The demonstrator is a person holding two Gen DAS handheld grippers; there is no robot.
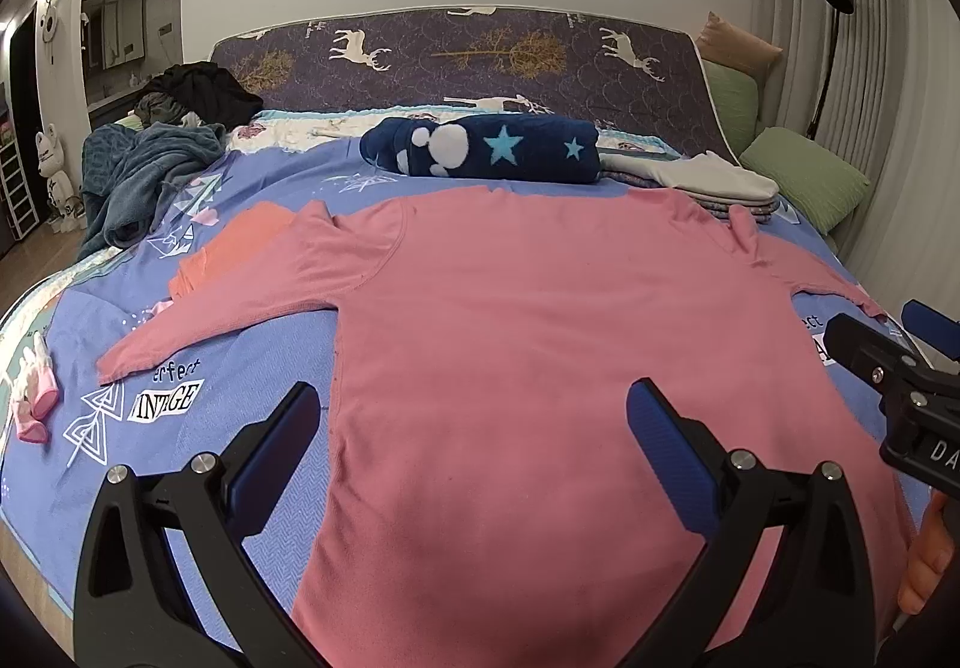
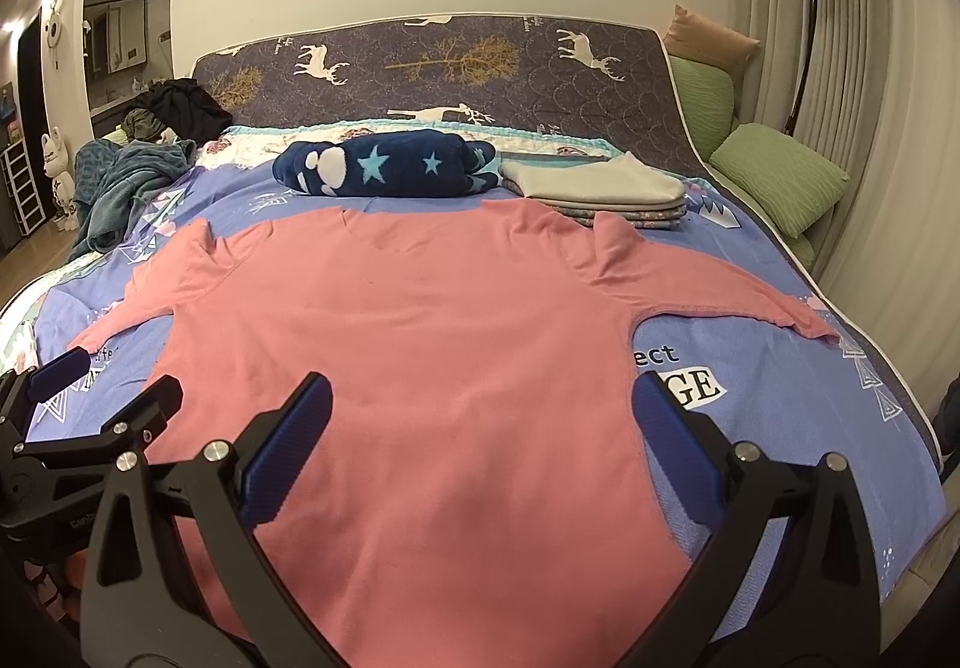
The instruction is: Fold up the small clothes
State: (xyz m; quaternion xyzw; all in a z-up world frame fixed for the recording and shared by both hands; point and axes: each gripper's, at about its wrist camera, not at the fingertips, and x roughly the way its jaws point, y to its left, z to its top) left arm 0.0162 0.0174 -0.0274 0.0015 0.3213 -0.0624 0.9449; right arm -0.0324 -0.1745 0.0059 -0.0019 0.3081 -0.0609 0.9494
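A pink long-sleeved shirt (image 1: 540, 338) lies flat on the blue bedspread (image 1: 90, 356), sleeves spread out to both sides, neck toward the headboard. My left gripper (image 1: 474, 428) hovers open above the shirt's lower left part, nothing between its blue pads. My right gripper (image 2: 480, 422) is open over the shirt's (image 2: 408, 356) lower right part, also holding nothing. Each gripper shows at the edge of the other's view: the right one (image 1: 888, 344) at the right, the left one (image 2: 102, 380) at the left.
An orange garment (image 1: 234, 248) lies beside the left sleeve. A navy star blanket roll (image 1: 486, 149) and a stack of folded clothes (image 2: 600, 191) sit near the headboard. Teal and dark clothes (image 1: 144, 170) pile at the far left. Pink gloves (image 1: 33, 398) lie at the left edge. Green pillows (image 2: 780, 176) are at the right.
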